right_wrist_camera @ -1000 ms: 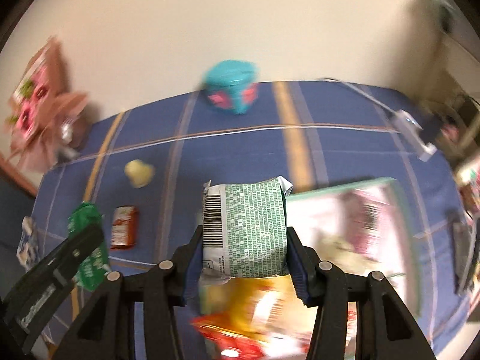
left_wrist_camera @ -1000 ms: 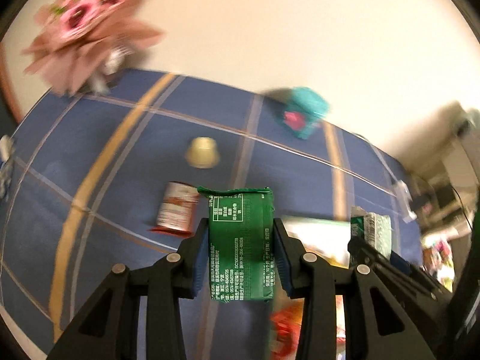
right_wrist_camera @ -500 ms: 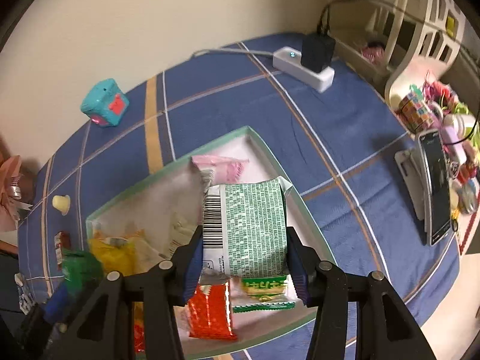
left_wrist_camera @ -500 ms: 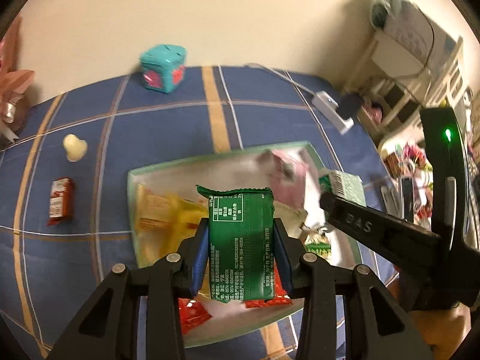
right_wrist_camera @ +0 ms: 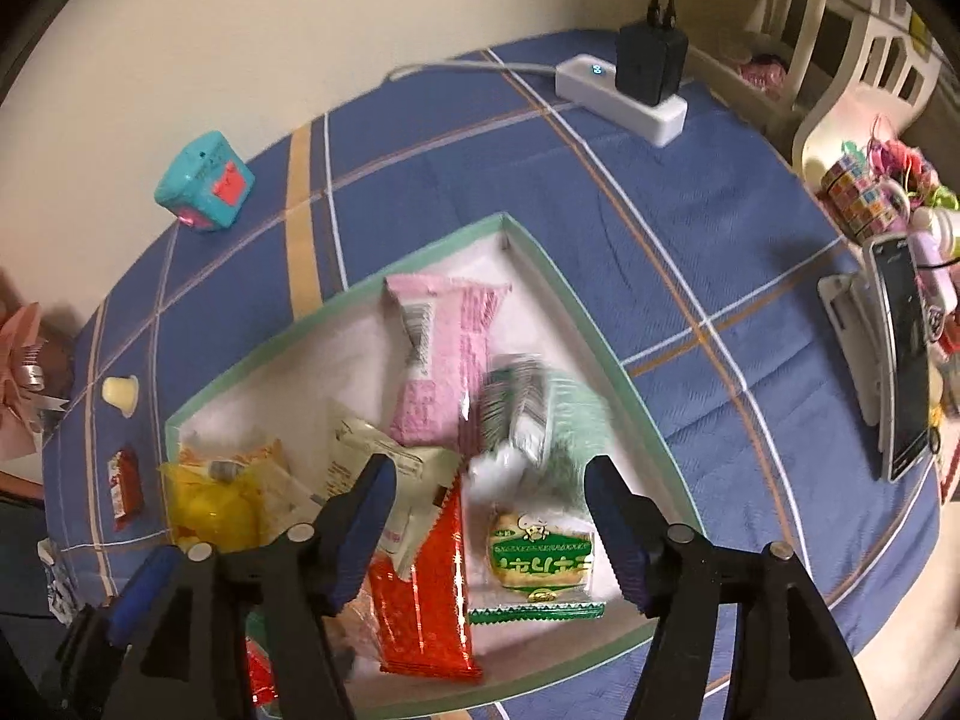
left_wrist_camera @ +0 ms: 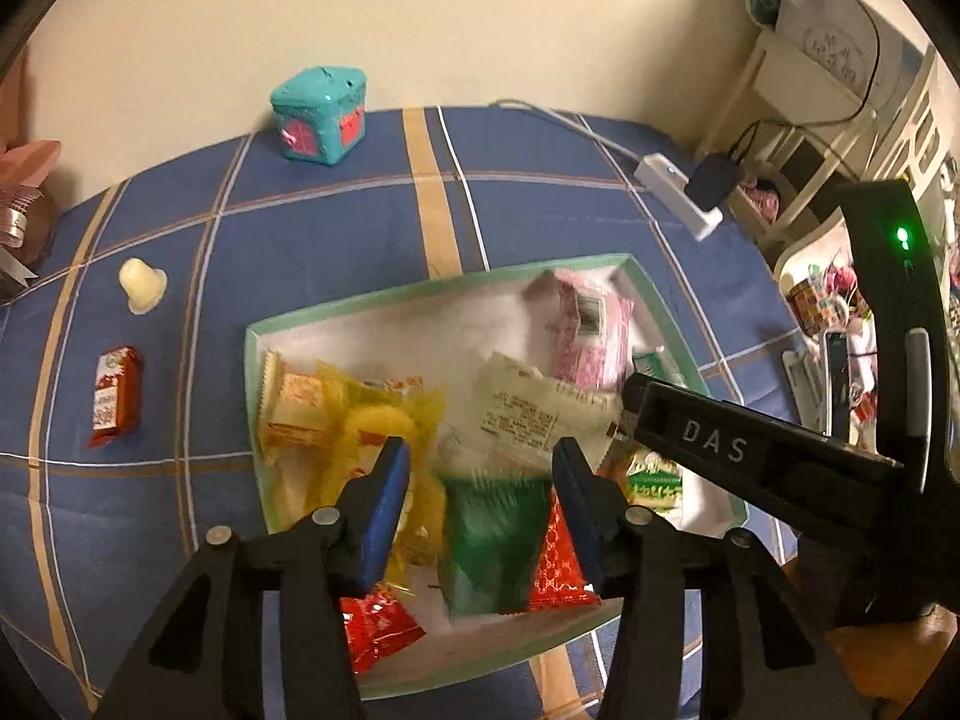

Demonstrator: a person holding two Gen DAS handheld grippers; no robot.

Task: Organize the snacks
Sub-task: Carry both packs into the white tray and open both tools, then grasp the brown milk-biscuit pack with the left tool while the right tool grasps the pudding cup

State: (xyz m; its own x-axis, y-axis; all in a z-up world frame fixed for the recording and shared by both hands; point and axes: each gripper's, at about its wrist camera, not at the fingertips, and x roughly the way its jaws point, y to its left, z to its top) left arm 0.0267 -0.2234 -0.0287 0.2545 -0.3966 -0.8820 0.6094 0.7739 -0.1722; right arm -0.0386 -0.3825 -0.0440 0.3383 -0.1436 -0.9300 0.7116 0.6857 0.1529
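Note:
My left gripper (left_wrist_camera: 480, 498) hangs over the near end of the green-rimmed tray (left_wrist_camera: 420, 294), and its jaws are opening. The dark green packet (left_wrist_camera: 495, 546) is a blur between the fingers, clear of the pads, and is dropping onto the red packets. My right gripper (right_wrist_camera: 489, 516) is over the same tray (right_wrist_camera: 600, 348), also with its jaws opening. Its pale green and white packet (right_wrist_camera: 528, 414) is blurred and has left the pads, beside the pink packet (right_wrist_camera: 444, 360). A red packet (left_wrist_camera: 114, 396) and a jelly cup (left_wrist_camera: 141, 285) lie on the cloth left of the tray.
A teal cube (left_wrist_camera: 318, 117) stands by the wall. At the far right of the blue checked cloth is a white power strip (right_wrist_camera: 624, 99) with a black plug. A phone on a stand (right_wrist_camera: 900, 354) and small toys sit at the right edge. Yellow, red and white packets fill the tray.
Both grippers swung from the open cloth to above the tray while they held their packets. Their jaws have since parted, and both packets have slipped out and are falling into the tray.

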